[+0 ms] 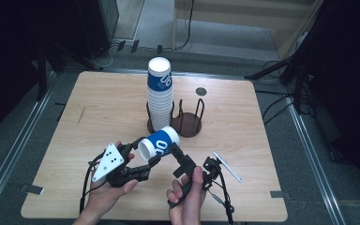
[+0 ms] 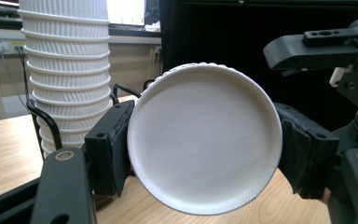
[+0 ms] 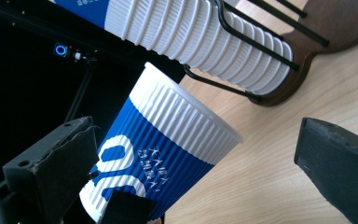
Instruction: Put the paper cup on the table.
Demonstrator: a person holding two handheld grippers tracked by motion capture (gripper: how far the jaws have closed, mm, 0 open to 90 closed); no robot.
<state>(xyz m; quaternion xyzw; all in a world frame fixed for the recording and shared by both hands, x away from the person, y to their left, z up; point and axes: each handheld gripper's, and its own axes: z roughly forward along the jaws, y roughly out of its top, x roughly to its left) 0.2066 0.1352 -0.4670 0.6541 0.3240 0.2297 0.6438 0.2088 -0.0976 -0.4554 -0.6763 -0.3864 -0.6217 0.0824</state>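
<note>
A blue and white ribbed paper cup lies on its side above the table, its flat white bottom turned toward my left gripper. My left gripper is shut on the cup's bottom end, with a black pad on each side. My right gripper stands open just right of the cup. In the right gripper view the cup sits near the left jaw, while the other jaw stands far off over bare wood. A tall stack of the same cups stands in a wire holder behind.
The holder has a dark brown base with two bays of black wire loops; the right bay holds nothing. A thin white stick lies on the wooden table to the right of my right hand. A dark round spot marks the far side.
</note>
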